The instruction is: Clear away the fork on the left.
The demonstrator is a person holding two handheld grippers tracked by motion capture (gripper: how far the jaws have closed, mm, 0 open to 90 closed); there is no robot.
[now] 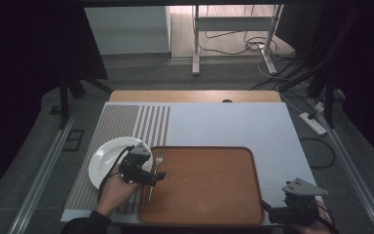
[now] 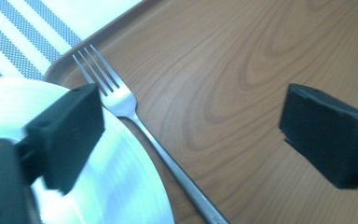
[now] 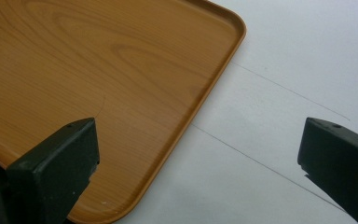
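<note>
Wood-grain tray [image 1: 209, 185]: brown, rounded corners, lying on the white table sheet [image 1: 233, 126]; bare apart from one utensil at its left edge.
Fork [image 1: 155, 173]: steel, flat on the tray's left side, tines [image 2: 93, 65] toward the far rim, handle running back toward the person; nothing grips it.
Left gripper [image 1: 158, 176]: released, jaws spread wide above the fork's handle, nothing between the pads; in its own view the fork lies clear below them.
Right gripper [image 1: 272, 214]: released, jaws wide apart and empty, held over the tray's near right corner [image 3: 233, 28] and the white sheet.
Plate [image 1: 112, 161]: white, empty, on the striped placemat [image 1: 126, 126] just left of the tray, its rim close to the fork.
Progress, as judged: the fork appears set down on the tray; the plate looks the likely item left to deal with.
Surface: white sheet over a wooden table top [image 1: 195, 96], striped mat on the left portion.
Room: dim, grey floor, dark curtains at both sides, a white frame stand [image 1: 233, 29] and loose cables [image 1: 282, 58] beyond the table.
</note>
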